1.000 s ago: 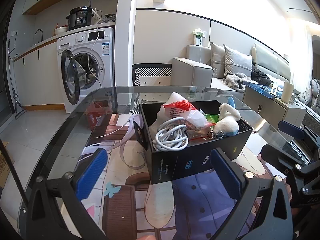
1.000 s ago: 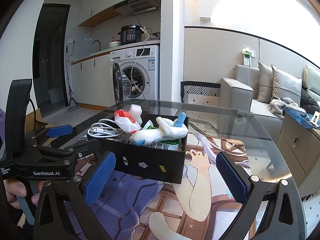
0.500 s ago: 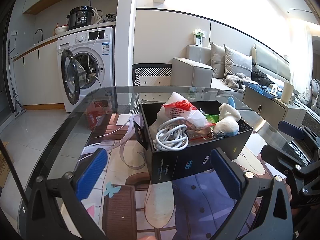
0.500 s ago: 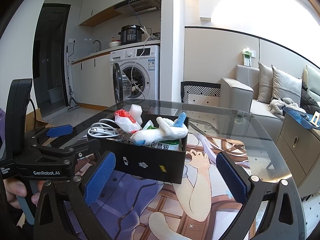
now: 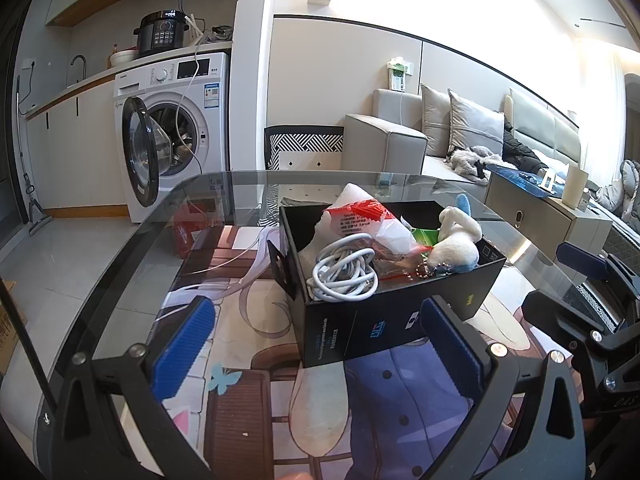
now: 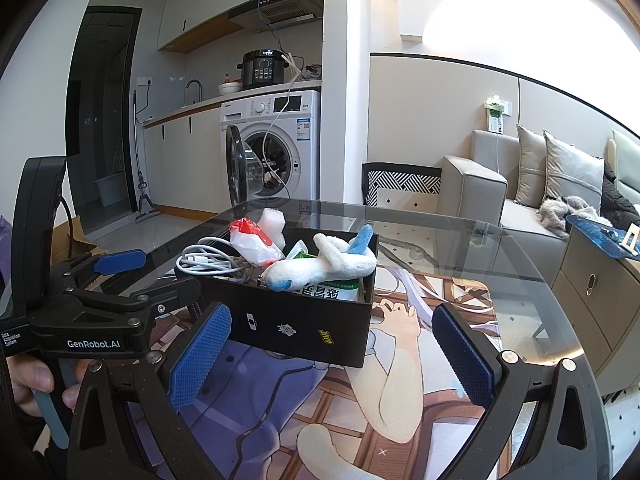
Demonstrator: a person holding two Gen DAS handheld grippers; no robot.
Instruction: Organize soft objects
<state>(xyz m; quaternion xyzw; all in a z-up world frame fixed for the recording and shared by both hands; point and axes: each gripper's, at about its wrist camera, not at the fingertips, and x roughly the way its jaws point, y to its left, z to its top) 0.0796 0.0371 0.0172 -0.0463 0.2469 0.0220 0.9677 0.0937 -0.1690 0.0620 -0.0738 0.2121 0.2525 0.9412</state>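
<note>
A glass-topped bench (image 5: 132, 248) is being shown beneath both grippers, with a printed cartoon mat (image 6: 404, 364) seen lying under the glass. Ahead of both grippers, a black box (image 5: 372, 324) is being carried by the bench; it is being framed between the blue pads of the left gripper (image 5: 316, 344), which is being held wide open with nothing between its fingers. The right gripper (image 6: 328, 354) is likewise being held spread apart and empty, with the box's near wall (image 6: 304, 328) just ahead of its left pad. The two grippers are being kept side by side in front of the box, neither one touching it, and the left gripper's body (image 6: 100, 312) is being caught at the left edge of the right wrist view.

Inside the box, soft things are being piled above the rim. A white plush toy (image 6: 320, 268) with blue tips is being seen lying across the side of the box ahead of the right gripper, resting on a green-and-white packet (image 6: 332, 290). A white bag with red print (image 5: 360, 224) is being propped toward the far side of the box, against a piece of white foam (image 6: 272, 220). A coiled white cable (image 5: 344, 276) is being held at the near corner ahead of the left gripper. A small bead chain (image 5: 434, 270) is hanging from the plush toy.
</note>
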